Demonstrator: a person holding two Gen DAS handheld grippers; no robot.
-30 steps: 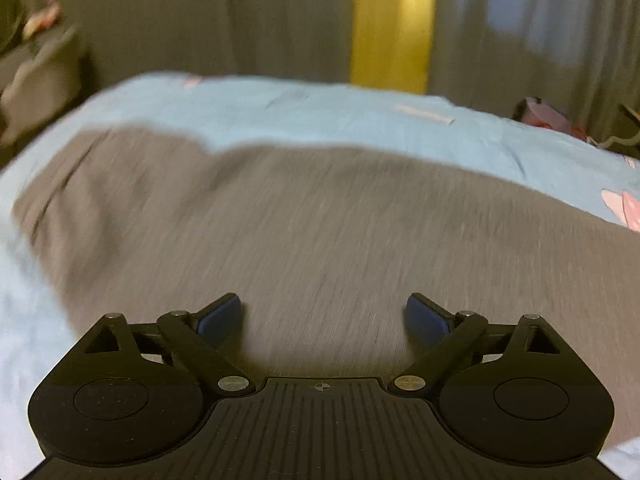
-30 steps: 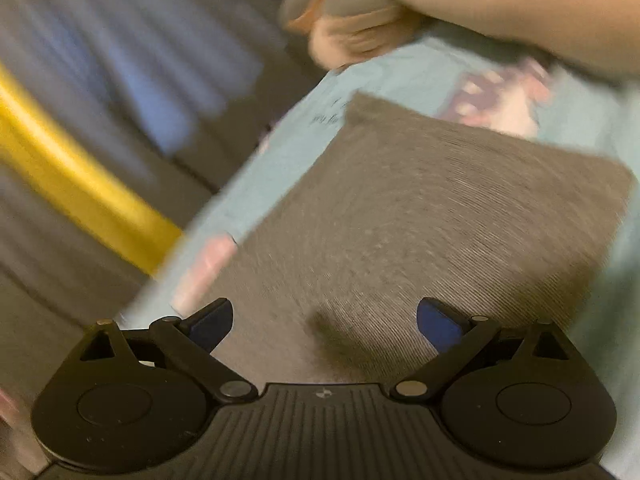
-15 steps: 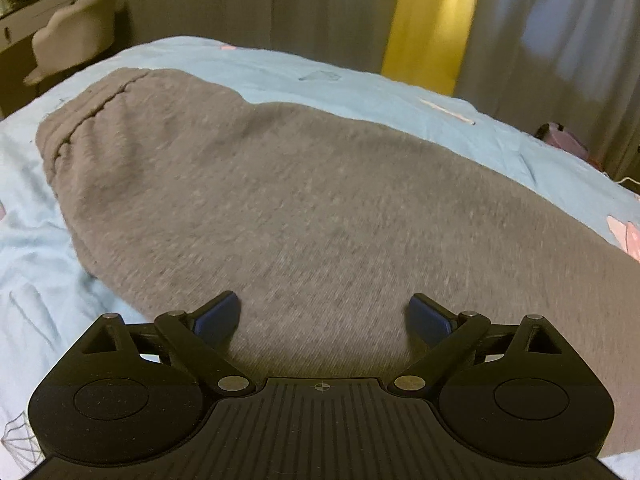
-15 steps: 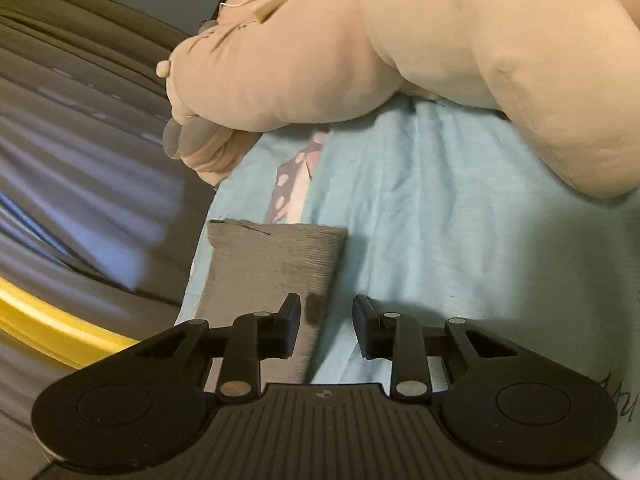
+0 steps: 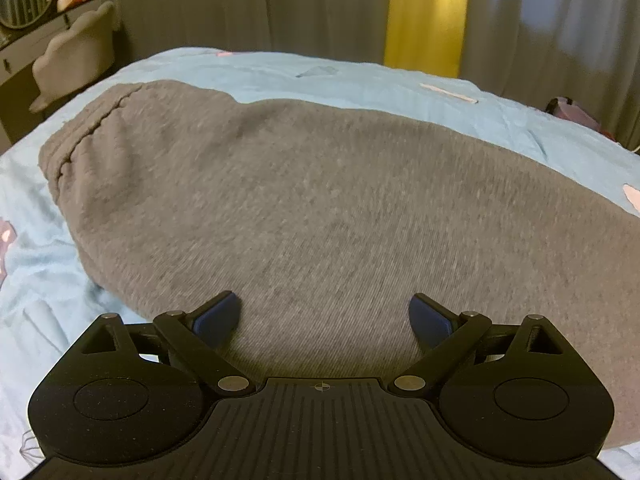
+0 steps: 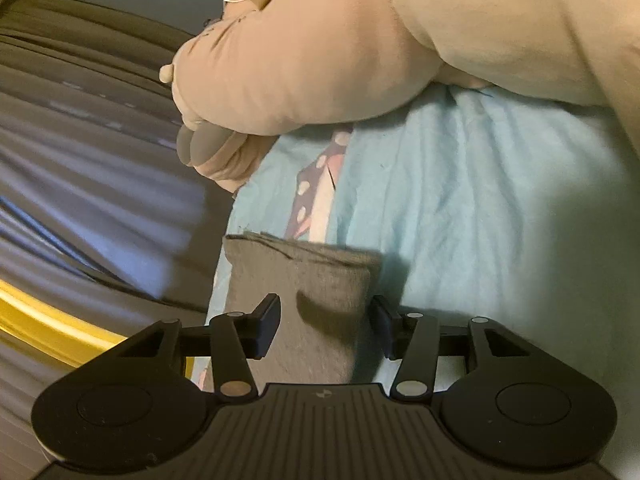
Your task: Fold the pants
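Grey pants (image 5: 304,208) lie flat across a light blue bed sheet (image 5: 360,80), waistband at the far left. My left gripper (image 5: 324,316) is open and hovers over the near edge of the pants, holding nothing. In the right wrist view the pant leg's cuff end (image 6: 308,280) lies on the sheet (image 6: 480,208). My right gripper (image 6: 326,324) is partly open, its fingers on either side of the cuff end, not closed on it.
A beige plush toy (image 6: 360,40) lies on the bed just beyond the cuff. Grey curtains and a yellow strip (image 5: 424,12) hang behind the bed. A chair and dresser (image 5: 68,52) stand at the far left.
My right gripper has opened wider and moved forward, so its fingers now straddle the cuff. The left view has shifted slightly; the left gripper stays open over the pants.
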